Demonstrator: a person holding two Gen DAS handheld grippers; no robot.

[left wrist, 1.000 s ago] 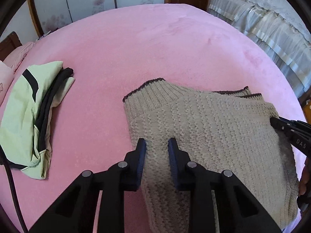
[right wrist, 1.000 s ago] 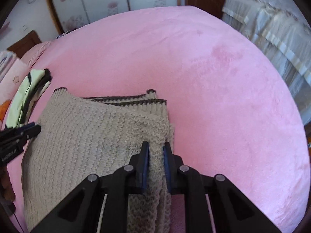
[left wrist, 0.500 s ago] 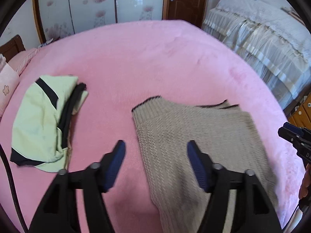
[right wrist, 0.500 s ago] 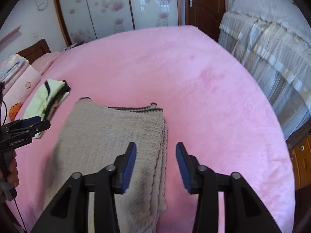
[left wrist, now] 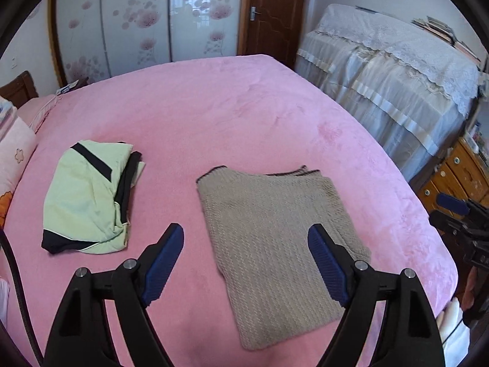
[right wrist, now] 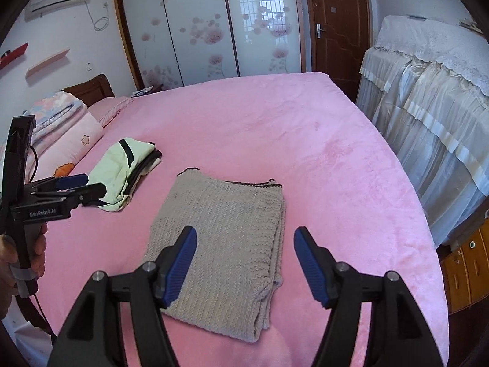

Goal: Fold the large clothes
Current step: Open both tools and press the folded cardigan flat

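Observation:
A beige knitted sweater with dark trim lies folded into a rectangle on the pink bed. My left gripper hangs well above it, its jaws still opening, nothing between the blue pads. My right gripper is likewise raised over the sweater's near right part, jaws opening and empty. In the right wrist view the left gripper shows at the left edge, held by a hand. The right gripper appears at the right edge of the left wrist view.
A folded light-green garment with black stripes lies left of the sweater. Pillows and a folded quilt sit at the bed's head. A lace-covered piece of furniture and a wooden drawer unit stand to the right.
Both grippers let go of the sweater, opened wide and rose up and back from it. The sweater now lies flat, folded on the bed.

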